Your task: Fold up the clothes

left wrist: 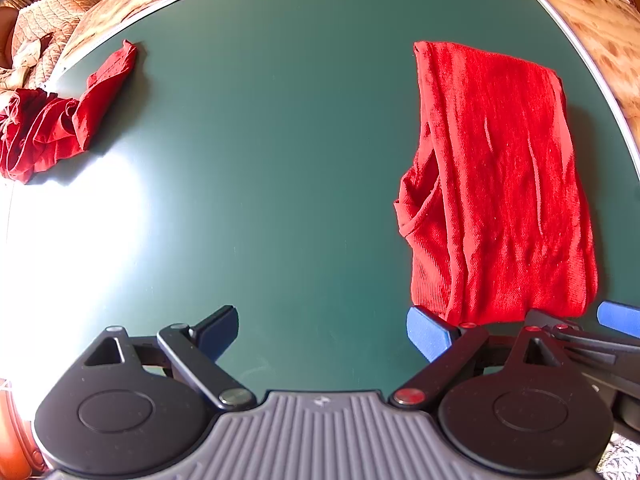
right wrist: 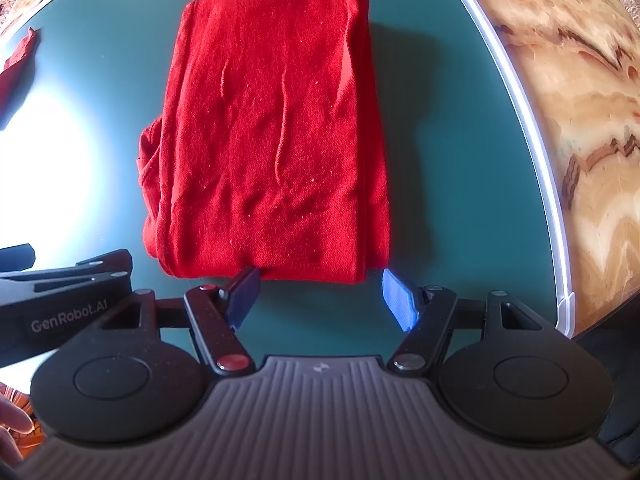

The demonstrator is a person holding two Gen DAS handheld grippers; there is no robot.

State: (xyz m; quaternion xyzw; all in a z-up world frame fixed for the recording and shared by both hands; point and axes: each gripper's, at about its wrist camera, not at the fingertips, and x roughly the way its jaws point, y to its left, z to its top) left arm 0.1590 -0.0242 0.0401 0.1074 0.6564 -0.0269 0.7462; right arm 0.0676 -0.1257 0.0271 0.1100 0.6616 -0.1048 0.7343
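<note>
On the green table (right wrist: 432, 160) the red cloth (right wrist: 268, 140) lies flat, folded into a neat long shape, with a bit of loose fabric bunched at its left side. The right tool (right wrist: 320, 296) sits just beside the near edge of the cloth, low over the table, its two fingers apart and holding nothing. The left tool (left wrist: 320, 332) is left of the cloth, also low, its fingers wide apart and empty. A second red cloth (left wrist: 60, 120) lies crumpled well apart from the folded one, at the far left table edge. The fold looks almost done. To finish well, I think each tool should pinch one near corner, lift both together and lay the edge evenly on the far edge.
</note>
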